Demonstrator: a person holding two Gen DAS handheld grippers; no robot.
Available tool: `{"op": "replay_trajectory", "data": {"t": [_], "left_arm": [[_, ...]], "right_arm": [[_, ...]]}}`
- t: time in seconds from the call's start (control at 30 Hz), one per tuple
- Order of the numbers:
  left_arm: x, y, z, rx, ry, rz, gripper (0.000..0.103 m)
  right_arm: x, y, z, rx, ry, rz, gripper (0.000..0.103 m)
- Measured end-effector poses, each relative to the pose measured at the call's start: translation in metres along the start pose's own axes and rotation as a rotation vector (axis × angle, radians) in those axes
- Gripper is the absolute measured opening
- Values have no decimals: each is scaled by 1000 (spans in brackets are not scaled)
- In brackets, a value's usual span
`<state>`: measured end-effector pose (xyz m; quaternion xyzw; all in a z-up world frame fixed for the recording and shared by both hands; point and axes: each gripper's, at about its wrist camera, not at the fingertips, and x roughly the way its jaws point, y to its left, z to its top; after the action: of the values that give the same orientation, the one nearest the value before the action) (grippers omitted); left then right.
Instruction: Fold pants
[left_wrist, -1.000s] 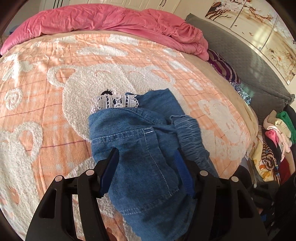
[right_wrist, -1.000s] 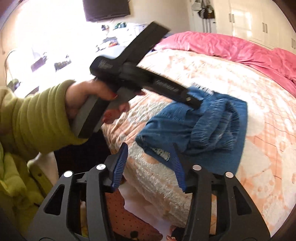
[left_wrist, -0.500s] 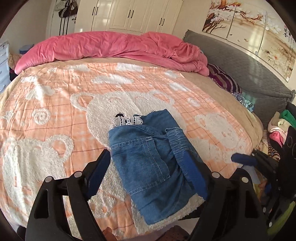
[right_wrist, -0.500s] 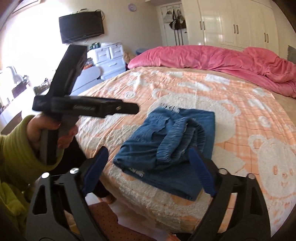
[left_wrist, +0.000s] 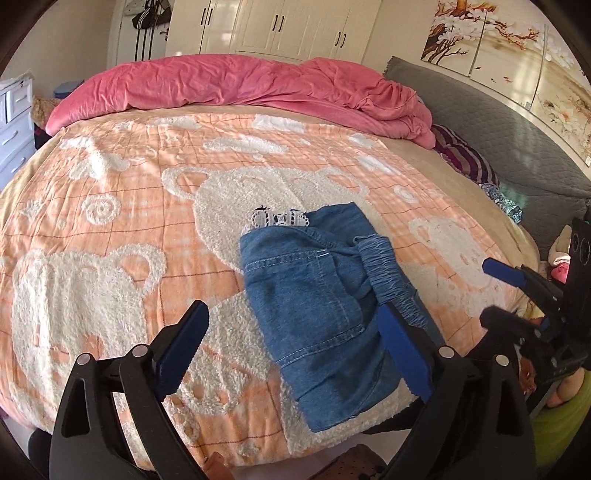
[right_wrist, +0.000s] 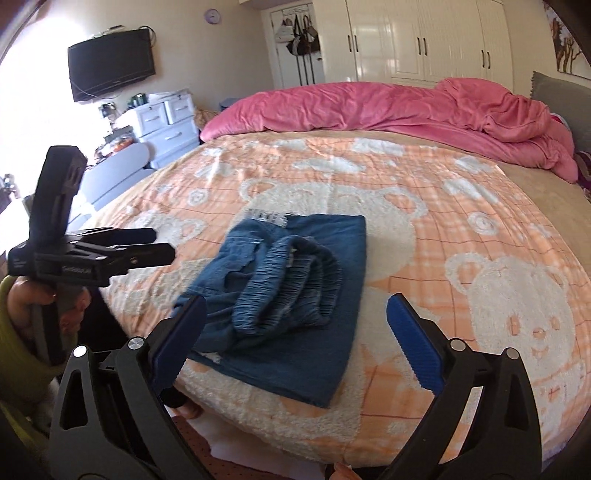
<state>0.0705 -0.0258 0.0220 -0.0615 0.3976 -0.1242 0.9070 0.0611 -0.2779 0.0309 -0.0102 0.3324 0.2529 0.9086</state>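
Near the bed's edge, pants lie folded; keep both tongs, left and right, wide apart, empty, clear.

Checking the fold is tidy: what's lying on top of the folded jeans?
The bunched elastic waistband lies on top of the folded jeans, which rest on the orange bear blanket. A white lace trim peeks out at the far edge. The layers underneath are covered.
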Motion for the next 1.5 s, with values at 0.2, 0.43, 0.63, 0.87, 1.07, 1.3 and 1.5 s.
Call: {"op": "replay_trajectory", "data": {"t": [0.2, 0.43, 0.63, 0.87, 1.07, 1.3, 1.5], "left_arm": [[10, 2, -4, -14, 22, 0, 94], [21, 2, -8, -26, 39, -6, 95], [36, 3, -10, -34, 63, -3, 95], [56, 9, -9, -65, 92, -14, 95], [72, 14, -10, -93, 118, -41, 95], [86, 7, -9, -84, 129, -69, 94], [94, 1, -7, -82, 127, -76, 93]], "right_arm": [[14, -16, 4, 51, 23, -28, 92], [40, -32, 9, 70, 75, -40, 92], [61, -43, 9, 103, 111, -8, 81], [85, -61, 8, 178, 176, 43, 61], [108, -71, 6, 231, 239, 100, 55], [131, -75, 8, 274, 286, 175, 53], [140, -74, 8, 295, 289, 212, 53]]}}
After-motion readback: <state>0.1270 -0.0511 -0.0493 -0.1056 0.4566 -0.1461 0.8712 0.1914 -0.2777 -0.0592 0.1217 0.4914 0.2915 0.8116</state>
